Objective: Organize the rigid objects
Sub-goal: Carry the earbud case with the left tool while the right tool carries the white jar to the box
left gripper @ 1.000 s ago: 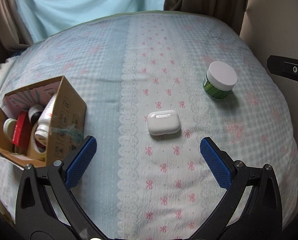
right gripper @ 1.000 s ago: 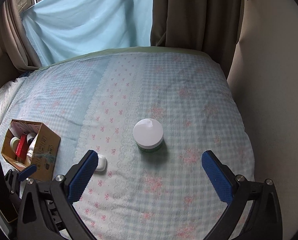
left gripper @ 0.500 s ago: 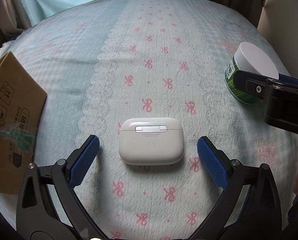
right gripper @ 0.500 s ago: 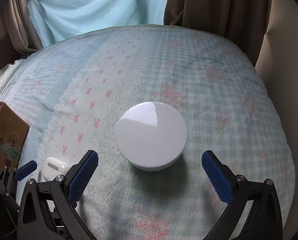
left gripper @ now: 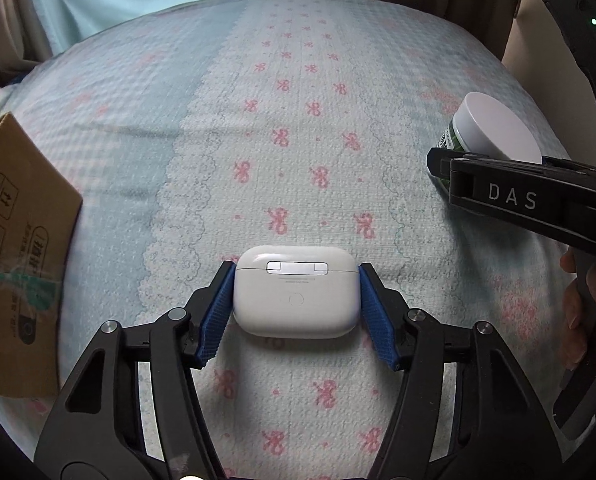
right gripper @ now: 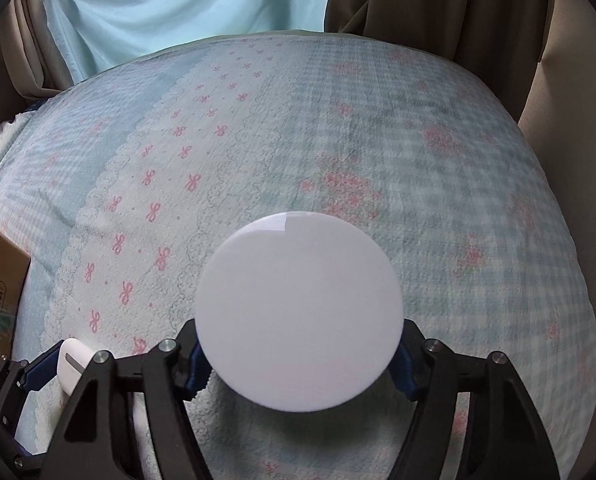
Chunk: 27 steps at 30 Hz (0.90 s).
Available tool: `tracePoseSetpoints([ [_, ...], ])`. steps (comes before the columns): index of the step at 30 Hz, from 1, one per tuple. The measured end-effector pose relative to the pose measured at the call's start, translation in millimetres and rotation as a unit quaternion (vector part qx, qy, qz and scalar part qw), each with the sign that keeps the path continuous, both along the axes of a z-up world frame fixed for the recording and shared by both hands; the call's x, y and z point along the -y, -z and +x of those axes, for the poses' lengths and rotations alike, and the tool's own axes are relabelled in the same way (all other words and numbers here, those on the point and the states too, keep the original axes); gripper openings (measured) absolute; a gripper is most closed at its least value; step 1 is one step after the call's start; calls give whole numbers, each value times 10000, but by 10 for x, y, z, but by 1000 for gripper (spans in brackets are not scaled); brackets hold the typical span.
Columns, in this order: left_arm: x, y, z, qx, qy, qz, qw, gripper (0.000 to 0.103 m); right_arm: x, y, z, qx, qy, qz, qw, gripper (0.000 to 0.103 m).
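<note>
Closing on the last loose things, the left gripper (left gripper: 296, 298) is clamped on the case (left gripper: 296, 294) and the right gripper (right gripper: 299, 354) on the jar (right gripper: 299, 312), both unlifted on the bed (left gripper: 298, 120), the box (left gripper: 14, 248) waiting at far left.

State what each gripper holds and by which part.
Left gripper: closing on the white earbud case, pads at its two short ends. Right gripper: closing around the white-lidded jar; contact hidden.

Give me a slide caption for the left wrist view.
Left gripper closing around a white earbud case on the bedspread.
</note>
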<state>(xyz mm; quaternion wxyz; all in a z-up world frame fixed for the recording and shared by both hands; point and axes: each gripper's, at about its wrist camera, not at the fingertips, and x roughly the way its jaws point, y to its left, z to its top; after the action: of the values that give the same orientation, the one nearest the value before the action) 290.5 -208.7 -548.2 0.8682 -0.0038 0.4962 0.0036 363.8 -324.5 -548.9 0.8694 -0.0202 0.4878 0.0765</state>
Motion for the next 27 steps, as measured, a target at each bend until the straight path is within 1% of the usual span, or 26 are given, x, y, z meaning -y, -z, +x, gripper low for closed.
tracePoseSetpoints([
  [2,-7,-11,-4,-14,10,-13,10000,57,-18,-7,3,-12,-9,-61,10000,66],
  [8,-118,-115,-23,-9,-111,-77,9999,57,1,-122,-57,-40,81,3,10000,66],
  [10,-162,-203,-41,53,-137,-52,9999,57,5,-211,-113,-3,111,20,9999,66],
  [13,-229,-412,-80,192,-178,-63,9996,57,-2,-410,-211,94,136,15,9999,66],
  [16,-294,-727,-144,390,-202,-105,9990,57,-6,-701,-331,248,187,31,9995,66],
  [19,-361,-1134,-225,623,-230,-186,9976,57,-21,-1086,-489,425,271,61,9987,66],
  [24,-468,-1943,-432,945,-201,-309,9948,57,-100,-1851,-897,695,350,110,9969,66],
  [27,-567,-2466,-600,1113,-176,-374,9929,57,-189,-2324,-1163,827,410,241,9954,66],
])
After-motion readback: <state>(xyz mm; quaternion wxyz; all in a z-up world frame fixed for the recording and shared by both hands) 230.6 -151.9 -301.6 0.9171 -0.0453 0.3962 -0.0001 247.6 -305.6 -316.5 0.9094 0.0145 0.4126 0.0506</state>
